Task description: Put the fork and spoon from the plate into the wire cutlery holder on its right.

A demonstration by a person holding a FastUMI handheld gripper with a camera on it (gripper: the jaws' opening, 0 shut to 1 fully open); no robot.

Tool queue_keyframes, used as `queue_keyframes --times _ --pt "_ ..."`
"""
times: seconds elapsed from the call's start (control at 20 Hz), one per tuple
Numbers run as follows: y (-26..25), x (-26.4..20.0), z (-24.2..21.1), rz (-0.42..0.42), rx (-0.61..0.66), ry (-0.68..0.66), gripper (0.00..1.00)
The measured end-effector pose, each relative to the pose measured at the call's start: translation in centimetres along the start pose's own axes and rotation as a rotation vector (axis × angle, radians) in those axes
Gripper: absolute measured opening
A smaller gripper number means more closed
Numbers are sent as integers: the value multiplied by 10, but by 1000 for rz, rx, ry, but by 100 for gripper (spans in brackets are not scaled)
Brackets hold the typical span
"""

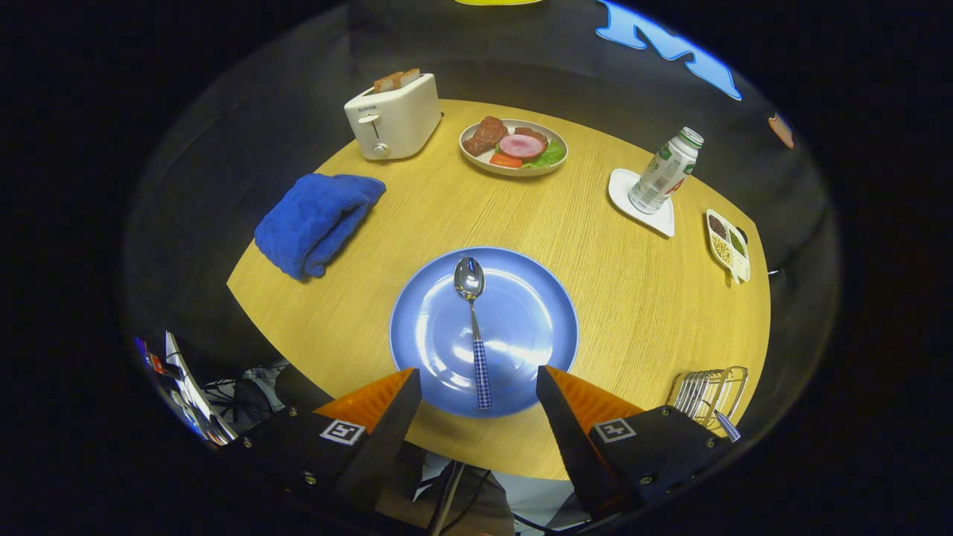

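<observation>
The round wooden surface (pixel 610 298) carries a blue plate (pixel 521 313) just ahead of the gripper (pixel 479 376), whose jaws stand wide and empty over the plate's near rim. The wire holder (pixel 707 391) sits to the plate's right, with what may be the fork's checked handle (pixel 728 426) poking from it. A steel spoon (pixel 471 313) with a blue-checked handle lies on the plate, bowl pointing away.

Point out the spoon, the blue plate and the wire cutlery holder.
spoon (pixel 470 281): gripper view, on its bowl.
blue plate (pixel 536 313): gripper view, bare surface right of the spoon.
wire cutlery holder (pixel 703 391): gripper view, on its wire loops.
</observation>
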State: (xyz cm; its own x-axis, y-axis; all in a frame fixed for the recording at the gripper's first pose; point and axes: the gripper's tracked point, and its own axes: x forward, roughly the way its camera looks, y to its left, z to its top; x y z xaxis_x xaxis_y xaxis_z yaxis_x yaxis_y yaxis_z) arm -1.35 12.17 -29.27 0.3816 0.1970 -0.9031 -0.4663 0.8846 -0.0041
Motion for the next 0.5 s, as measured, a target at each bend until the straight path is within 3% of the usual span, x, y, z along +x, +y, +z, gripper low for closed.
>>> queue_keyframes --times 0.3,0.45,0.5 --pt "0 47 -21 -2 -18 86 94" --pt "-4 66 -34 -6 -30 144 65" --pt "-3 74 -37 -2 -35 162 60"
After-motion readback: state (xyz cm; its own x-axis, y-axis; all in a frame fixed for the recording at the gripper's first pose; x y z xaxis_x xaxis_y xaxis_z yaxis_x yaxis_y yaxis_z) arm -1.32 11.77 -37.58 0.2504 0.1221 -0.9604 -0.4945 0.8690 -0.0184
